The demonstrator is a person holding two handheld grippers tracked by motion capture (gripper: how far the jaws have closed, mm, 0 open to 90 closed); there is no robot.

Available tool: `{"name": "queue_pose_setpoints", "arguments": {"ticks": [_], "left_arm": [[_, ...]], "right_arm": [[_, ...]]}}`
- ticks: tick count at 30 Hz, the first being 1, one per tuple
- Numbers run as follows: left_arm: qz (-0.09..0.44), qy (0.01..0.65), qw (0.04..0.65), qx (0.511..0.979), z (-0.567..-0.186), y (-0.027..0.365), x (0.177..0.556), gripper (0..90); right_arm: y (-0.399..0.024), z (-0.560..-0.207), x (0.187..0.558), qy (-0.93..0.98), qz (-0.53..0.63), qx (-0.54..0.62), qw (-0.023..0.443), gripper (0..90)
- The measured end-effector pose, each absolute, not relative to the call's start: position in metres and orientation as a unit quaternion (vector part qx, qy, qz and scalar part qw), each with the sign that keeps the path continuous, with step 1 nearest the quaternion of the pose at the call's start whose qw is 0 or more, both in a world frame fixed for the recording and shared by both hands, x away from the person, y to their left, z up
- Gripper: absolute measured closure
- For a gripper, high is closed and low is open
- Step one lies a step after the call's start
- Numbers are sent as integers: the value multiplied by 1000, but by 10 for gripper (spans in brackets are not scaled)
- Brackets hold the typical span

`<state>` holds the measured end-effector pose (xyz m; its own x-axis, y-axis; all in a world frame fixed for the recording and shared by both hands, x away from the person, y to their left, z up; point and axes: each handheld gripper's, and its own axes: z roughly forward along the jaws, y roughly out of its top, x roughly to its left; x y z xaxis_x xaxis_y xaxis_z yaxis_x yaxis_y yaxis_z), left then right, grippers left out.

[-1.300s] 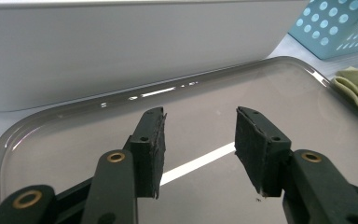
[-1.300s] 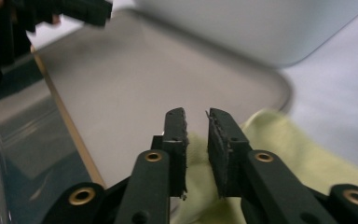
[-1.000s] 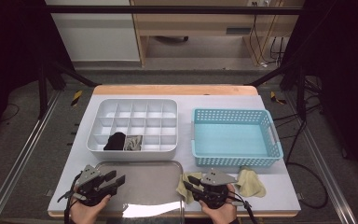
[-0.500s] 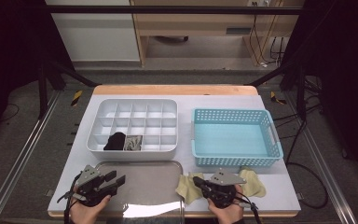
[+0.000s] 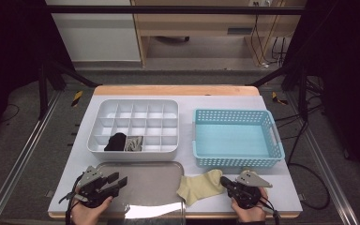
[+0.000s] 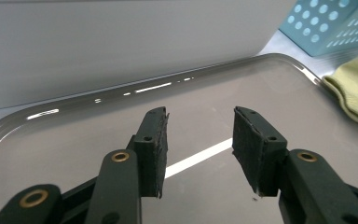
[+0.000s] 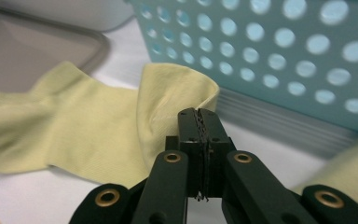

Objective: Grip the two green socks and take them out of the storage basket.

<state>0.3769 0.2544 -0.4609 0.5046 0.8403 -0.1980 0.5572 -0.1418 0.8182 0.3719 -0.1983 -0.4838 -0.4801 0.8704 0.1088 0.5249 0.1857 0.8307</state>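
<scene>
We see a yellow sock (image 5: 201, 186) lying on the table just in front of the blue basket (image 5: 236, 162), its left end touching the metal tray (image 5: 154, 176). Our right gripper (image 5: 225, 181) has its jaws pressed together on a raised fold of the sock's right end. Our left gripper (image 5: 120, 180) hovers over the tray with its jaws partly open and nothing between them. Behind the tray sits a white divided box (image 5: 136, 124) with a black item (image 5: 116, 141) in one front compartment.
</scene>
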Motion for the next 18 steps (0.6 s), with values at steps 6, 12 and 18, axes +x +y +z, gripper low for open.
{"name": "queue_pose_setpoints", "arguments": {"ticks": [6,12,18], "left_arm": [[149,459,461,745,-451,242,375,555],[149,446,464,751,-434,229,374,556],[141,422,459,769,-423,200,373,564]], "right_arm": [[-202,-480,371,739,427,473,219,832],[-211,-468,372,730,437,468,239,797],[-215,-471,381,738,432,470,218,755]]}}
